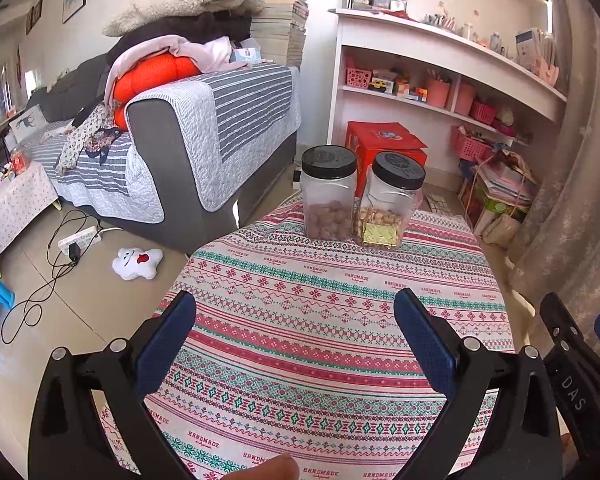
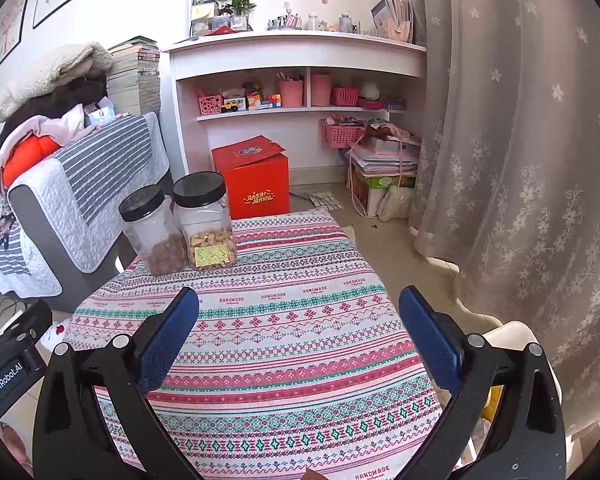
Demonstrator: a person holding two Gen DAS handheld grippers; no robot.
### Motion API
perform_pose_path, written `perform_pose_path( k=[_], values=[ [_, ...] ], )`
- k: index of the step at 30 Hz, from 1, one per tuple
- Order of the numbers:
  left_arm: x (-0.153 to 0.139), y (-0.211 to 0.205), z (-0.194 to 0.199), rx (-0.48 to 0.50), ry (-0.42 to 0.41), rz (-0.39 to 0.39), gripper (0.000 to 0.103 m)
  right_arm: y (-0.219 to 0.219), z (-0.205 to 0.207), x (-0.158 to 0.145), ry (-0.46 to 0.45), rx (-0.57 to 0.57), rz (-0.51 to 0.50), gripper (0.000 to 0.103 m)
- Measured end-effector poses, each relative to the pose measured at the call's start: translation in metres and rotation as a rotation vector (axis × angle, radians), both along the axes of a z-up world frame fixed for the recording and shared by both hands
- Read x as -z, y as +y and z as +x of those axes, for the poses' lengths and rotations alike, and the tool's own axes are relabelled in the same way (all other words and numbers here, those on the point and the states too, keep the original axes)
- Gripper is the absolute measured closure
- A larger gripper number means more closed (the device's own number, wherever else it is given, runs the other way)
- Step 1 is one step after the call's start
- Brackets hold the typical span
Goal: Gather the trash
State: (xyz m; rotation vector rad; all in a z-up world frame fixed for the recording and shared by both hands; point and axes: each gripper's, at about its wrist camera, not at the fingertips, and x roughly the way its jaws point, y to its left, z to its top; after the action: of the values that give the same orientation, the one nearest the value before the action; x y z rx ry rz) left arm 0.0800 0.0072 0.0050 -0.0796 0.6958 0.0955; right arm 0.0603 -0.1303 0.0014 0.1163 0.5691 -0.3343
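Observation:
My left gripper (image 1: 296, 304) is open and empty above a small table with a patterned red, green and white cloth (image 1: 320, 320). My right gripper (image 2: 299, 300) is also open and empty over the same cloth (image 2: 292, 340). Two clear plastic jars with black lids stand at the table's far edge: one with brown nuts (image 1: 329, 194) (image 2: 153, 230), one with pale nuts and a gold label (image 1: 390, 202) (image 2: 206, 220). No loose trash shows on the cloth. The right gripper's body (image 1: 572, 364) shows at the left view's right edge.
A grey sofa with striped cover (image 1: 204, 136) piled with clothes stands to the left. A red box (image 2: 254, 178), white shelves (image 2: 300, 80) and a lace curtain (image 2: 520, 160) lie beyond. A white plush toy (image 1: 137, 263), power strip and cable (image 1: 76, 240) lie on the floor.

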Motion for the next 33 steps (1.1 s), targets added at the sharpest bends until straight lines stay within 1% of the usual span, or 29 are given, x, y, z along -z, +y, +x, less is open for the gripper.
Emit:
perform_pose_path(
  k=[7, 20, 27, 33],
  values=[
    [0.0003, -0.0005, 0.0004, 0.007, -0.003, 0.008, 0.007, 0.0017, 0.0002, 0.0005, 0.005, 0.001, 0.012, 0.007],
    [0.0027, -0.0015, -0.0002, 0.016, 0.005, -0.003, 0.007, 0.0033, 0.0024, 0.0017, 0.020, 0.001, 0.027, 0.007],
    [0.0001, -0.0051, -0.0033, 0.041, -0.028, -0.008, 0.014, 0.0022, 0.0024, 0.0020, 0.022, 0.001, 0.031, 0.007],
    [-0.0031, -0.0072, -0.0046, 0.041, -0.033, 0.000, 0.014, 0.0011, 0.0019, 0.0014, 0.012, 0.009, 0.036, 0.007]
  ],
)
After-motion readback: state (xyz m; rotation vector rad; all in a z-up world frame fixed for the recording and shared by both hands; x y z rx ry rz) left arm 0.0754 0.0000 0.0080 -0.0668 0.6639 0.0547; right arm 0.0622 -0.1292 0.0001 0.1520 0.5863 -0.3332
